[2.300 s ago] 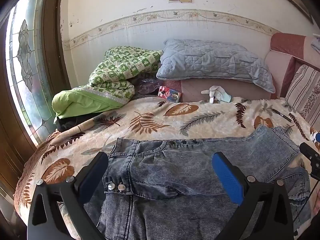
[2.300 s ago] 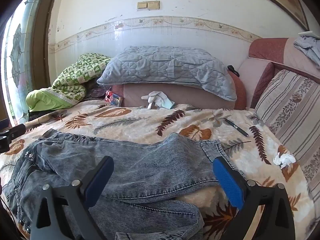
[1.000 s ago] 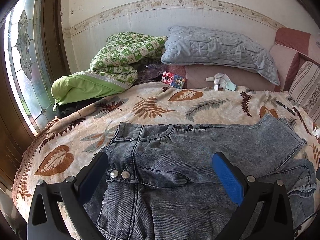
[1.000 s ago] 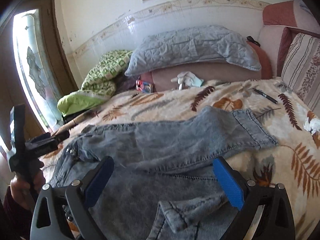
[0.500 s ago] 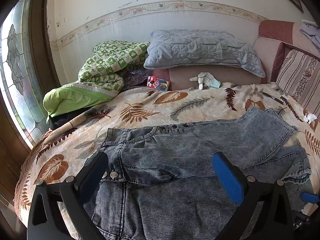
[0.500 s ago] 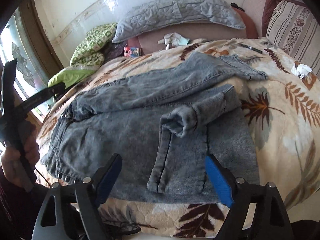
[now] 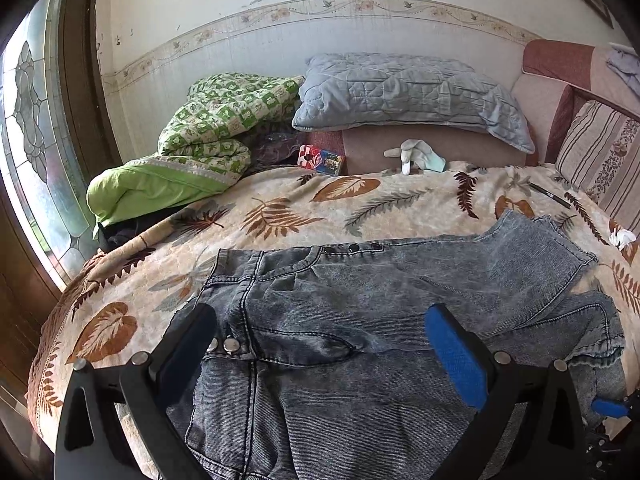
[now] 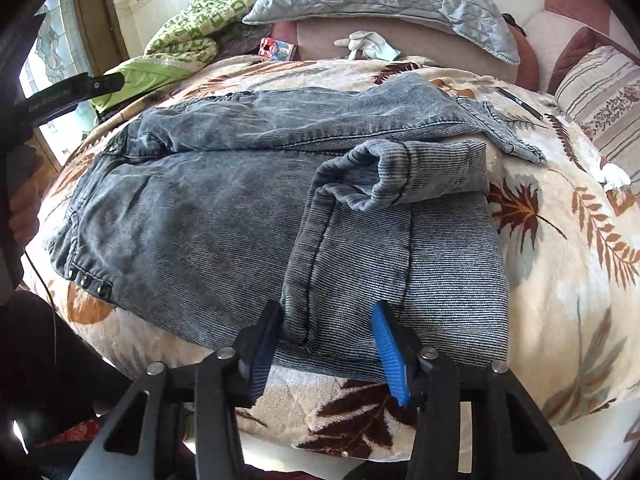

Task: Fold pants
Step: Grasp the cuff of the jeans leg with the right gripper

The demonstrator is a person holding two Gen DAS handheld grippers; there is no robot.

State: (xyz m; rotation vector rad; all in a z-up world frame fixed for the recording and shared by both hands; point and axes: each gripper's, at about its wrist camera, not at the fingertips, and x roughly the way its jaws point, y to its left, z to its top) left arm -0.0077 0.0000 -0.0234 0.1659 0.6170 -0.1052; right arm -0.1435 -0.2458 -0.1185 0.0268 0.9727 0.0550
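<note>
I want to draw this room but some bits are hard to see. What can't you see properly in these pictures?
- Near edge of the jeans: left wrist view, hidden behind the left gripper.
- Right gripper, jaws closing around the jeans' hem: the pads hide whether they are pressing yet.
- Small box by the pillow: print too small to read.
- Hand: right wrist view, cut off by the left edge.

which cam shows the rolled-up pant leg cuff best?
Right wrist: the rolled cuff sits mid-frame, its tube opening visible above the closing right gripper. Left wrist shows it only as a crumpled edge far right.
</note>
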